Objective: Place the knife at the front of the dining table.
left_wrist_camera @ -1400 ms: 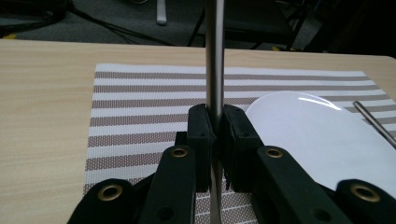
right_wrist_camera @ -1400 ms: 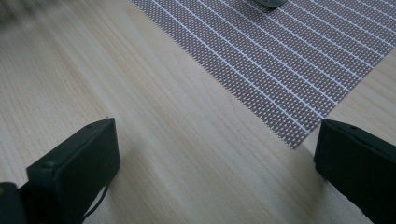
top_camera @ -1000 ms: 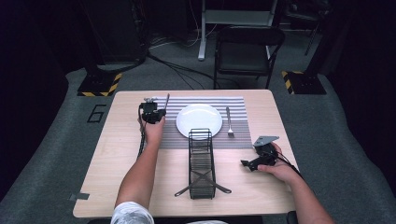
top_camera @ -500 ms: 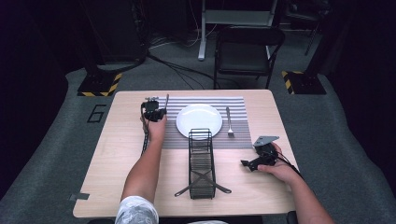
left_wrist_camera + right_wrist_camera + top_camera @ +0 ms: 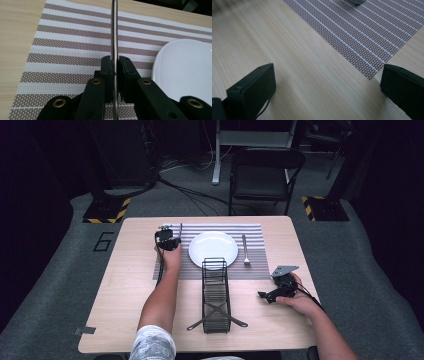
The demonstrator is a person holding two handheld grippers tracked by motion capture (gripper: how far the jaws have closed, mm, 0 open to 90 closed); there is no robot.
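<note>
Left gripper point(image 5: 115, 72) clamps a thin, flat steel knife point(image 5: 114, 32) edge-up over the striped woven placemat point(image 5: 70, 47), beside the white plate point(image 5: 185, 67). Stiff, slick; likely slips. Right gripper point(image 5: 327, 82) gapes, idle.

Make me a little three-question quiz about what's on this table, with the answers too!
1. True or false: the left gripper is shut on a knife.
2. Which side of the plate is the fork on, in the high view?
3. The right gripper is: A) open, B) shut on the wire rack.

Key: 1 true; 2 its right; 3 A.
</note>
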